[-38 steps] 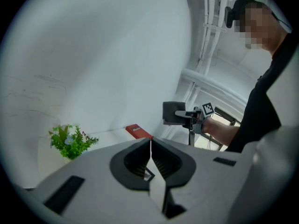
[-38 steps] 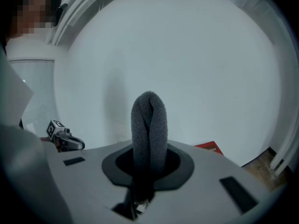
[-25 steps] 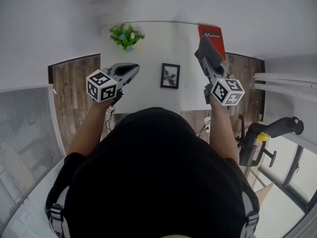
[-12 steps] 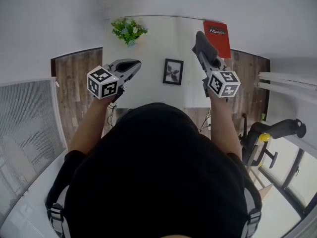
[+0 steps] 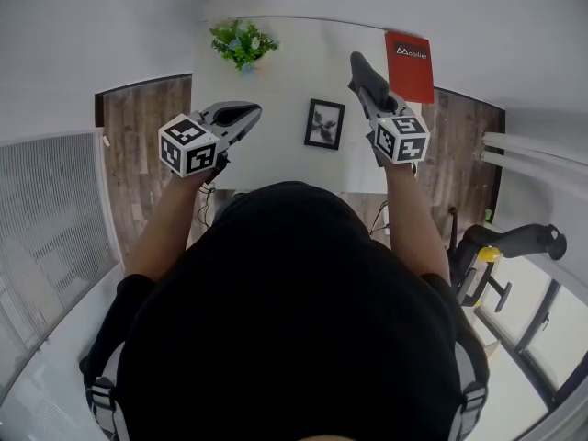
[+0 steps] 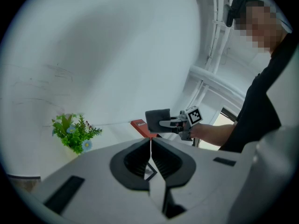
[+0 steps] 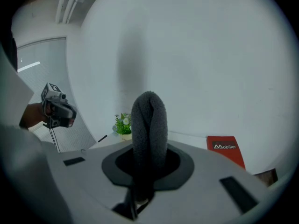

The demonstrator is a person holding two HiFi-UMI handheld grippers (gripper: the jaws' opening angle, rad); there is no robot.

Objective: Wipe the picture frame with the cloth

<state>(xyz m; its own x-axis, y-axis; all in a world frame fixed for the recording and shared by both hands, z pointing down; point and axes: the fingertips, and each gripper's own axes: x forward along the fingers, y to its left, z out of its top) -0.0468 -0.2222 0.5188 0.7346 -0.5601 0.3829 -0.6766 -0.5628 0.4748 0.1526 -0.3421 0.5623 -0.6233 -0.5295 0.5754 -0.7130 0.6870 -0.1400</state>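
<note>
The white rectangular table point(image 5: 276, 72) bears the small black picture frame point(image 5: 324, 124) near its middle, its long side pointing away from the person. The folded dark grey cloth point(image 7: 148, 125) is clamped in the right gripper point(image 5: 365, 88), just right of the frame and slightly nearer it. The left gripper point(image 6: 150, 149), left of the frame, has its jaws together, empty. The wipe likely needs a short move leftward and down.

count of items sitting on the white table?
3: potted plant at the far left, picture frame in the middle, red booklet at the far right. The person hides part of the near edge.
</note>
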